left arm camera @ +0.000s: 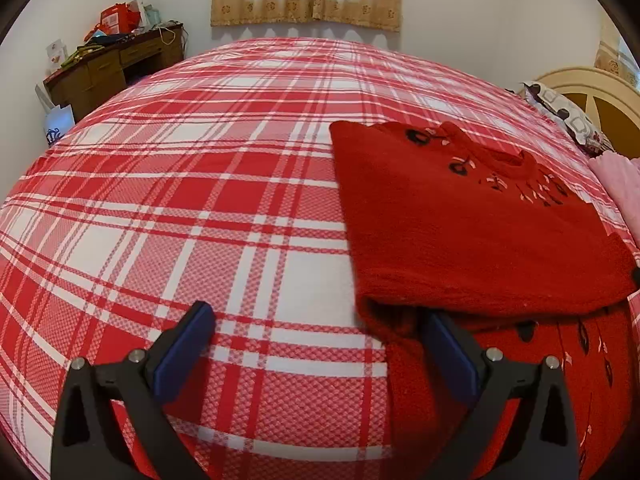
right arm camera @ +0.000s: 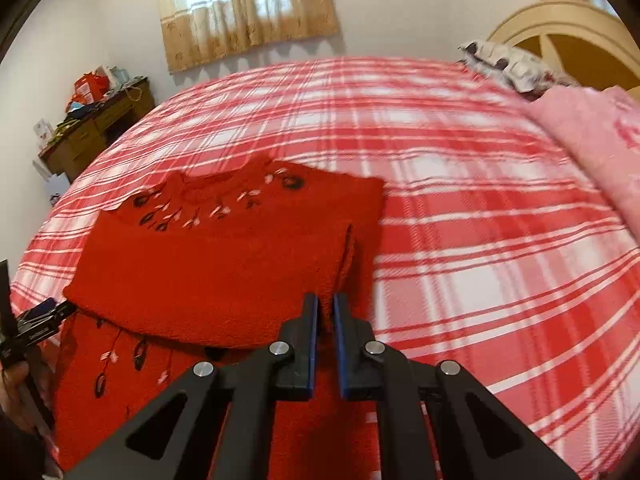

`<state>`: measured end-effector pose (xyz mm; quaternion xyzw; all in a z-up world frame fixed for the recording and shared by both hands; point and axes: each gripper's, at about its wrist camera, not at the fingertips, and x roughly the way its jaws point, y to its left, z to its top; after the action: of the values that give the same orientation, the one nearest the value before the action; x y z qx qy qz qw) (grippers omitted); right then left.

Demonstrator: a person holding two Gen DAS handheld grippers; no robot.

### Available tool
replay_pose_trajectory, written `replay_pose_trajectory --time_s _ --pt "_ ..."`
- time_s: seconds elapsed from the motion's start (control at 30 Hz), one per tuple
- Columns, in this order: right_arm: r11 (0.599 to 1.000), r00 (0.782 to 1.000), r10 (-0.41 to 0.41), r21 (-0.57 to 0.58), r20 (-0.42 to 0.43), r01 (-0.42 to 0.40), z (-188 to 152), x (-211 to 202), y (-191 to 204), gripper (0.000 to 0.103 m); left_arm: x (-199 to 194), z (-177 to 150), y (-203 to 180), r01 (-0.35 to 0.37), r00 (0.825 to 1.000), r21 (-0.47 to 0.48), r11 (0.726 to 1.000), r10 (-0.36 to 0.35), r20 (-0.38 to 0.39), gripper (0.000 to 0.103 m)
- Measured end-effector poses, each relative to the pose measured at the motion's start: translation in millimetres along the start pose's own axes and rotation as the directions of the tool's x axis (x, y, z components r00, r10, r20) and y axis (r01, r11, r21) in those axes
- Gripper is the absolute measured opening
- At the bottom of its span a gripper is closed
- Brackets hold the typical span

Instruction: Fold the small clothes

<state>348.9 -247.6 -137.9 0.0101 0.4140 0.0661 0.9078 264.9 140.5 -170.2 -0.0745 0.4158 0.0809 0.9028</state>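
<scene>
Right gripper (right arm camera: 326, 312) pinched nearly closed on the right edge of the fuzzy red knit sweater with dark leaf embroidery (right arm camera: 208, 256), which lies partly folded on the red-and-white plaid bedsheet (right arm camera: 480, 264). Left gripper (left arm camera: 316, 332) is spread wide, holding nothing, one blue pad just beside the sweater's left fold edge. Risks: the thin pinch may catch only the top layer, so a lift peels the fold apart; one-sided pull would skew the bundle.
</scene>
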Motion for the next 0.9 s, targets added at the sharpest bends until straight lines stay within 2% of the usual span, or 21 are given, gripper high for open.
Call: replay_pose_trajectory --time_s 0.13,0.2,0.27,0.3,0.33,0.43,0.5,0.6,0.67,0.77,0.83,0.9 --pt "1.0 0.998 0.017 0.012 -0.053 -0.016 -3.9 15.9 -7.5 0.007 -0.5 -0.5 -0.8 -0.007 1.0 0.0 1.0 0.007 0.001 0.103" --pt "1.0 0.999 -0.012 0.013 -0.04 0.012 -7.3 20.5 -10.1 0.007 -0.6 -0.9 -0.9 -0.008 1.0 0.002 1.0 0.008 0.001 0.103" --pt "0.999 0.999 -0.009 0.04 -0.043 0.011 -8.0 21.0 -14.5 0.018 -1.3 -1.3 -0.4 -0.005 1.0 0.002 1.0 0.005 0.0 0.103" --pt "0.999 0.999 -0.023 0.049 -0.043 0.025 -7.6 17.3 -16.9 0.038 -2.3 -1.8 -0.3 -0.001 1.0 0.003 1.0 0.001 0.0 0.103" --pt "0.998 0.999 -0.026 0.052 -0.035 0.028 -6.7 12.8 -18.6 0.05 -6.0 -4.2 1.0 0.009 1.0 0.007 1.0 -0.009 -0.002 0.103" --pt "1.0 1.0 -0.011 0.017 0.029 0.01 -0.2 -6.1 -14.6 0.05 -22.6 -12.6 6.0 -0.005 1.0 0.01 1.0 0.005 0.027 0.103" --pt "0.999 0.998 0.029 -0.019 0.059 -0.028 5.7 -11.8 -5.2 0.05 -42.0 -18.5 6.6 -0.038 0.996 0.051 0.998 0.033 0.087 0.103" --pt "0.989 0.989 0.141 -0.058 0.047 -0.138 15.2 -4.5 12.4 0.05 -65.4 -9.6 7.9 -0.059 0.982 0.064 0.996 0.046 0.185 0.103" --pt "0.979 0.981 0.195 -0.071 0.011 -0.194 18.1 11.3 20.7 0.051 -66.9 8.0 6.1 -0.068 0.976 0.054 0.996 0.056 0.21 0.103" --pt "0.985 0.986 0.161 -0.059 -0.037 -0.163 15.0 31.7 18.7 0.051 -48.6 27.8 0.3 -0.103 0.975 0.038 0.994 0.093 0.202 0.103" --pt "0.989 0.987 0.136 -0.046 -0.082 -0.14 9.6 45.5 10.3 0.05 -27.5 32.8 -7.5 -0.102 0.985 0.055 0.993 0.093 0.148 0.103" --pt "0.987 0.984 0.155 -0.037 -0.09 -0.159 2.8 53.2 -1.6 0.05 -5.0 29.4 -16.3 -0.139 0.987 0.098 0.985 0.13 0.089 0.103"
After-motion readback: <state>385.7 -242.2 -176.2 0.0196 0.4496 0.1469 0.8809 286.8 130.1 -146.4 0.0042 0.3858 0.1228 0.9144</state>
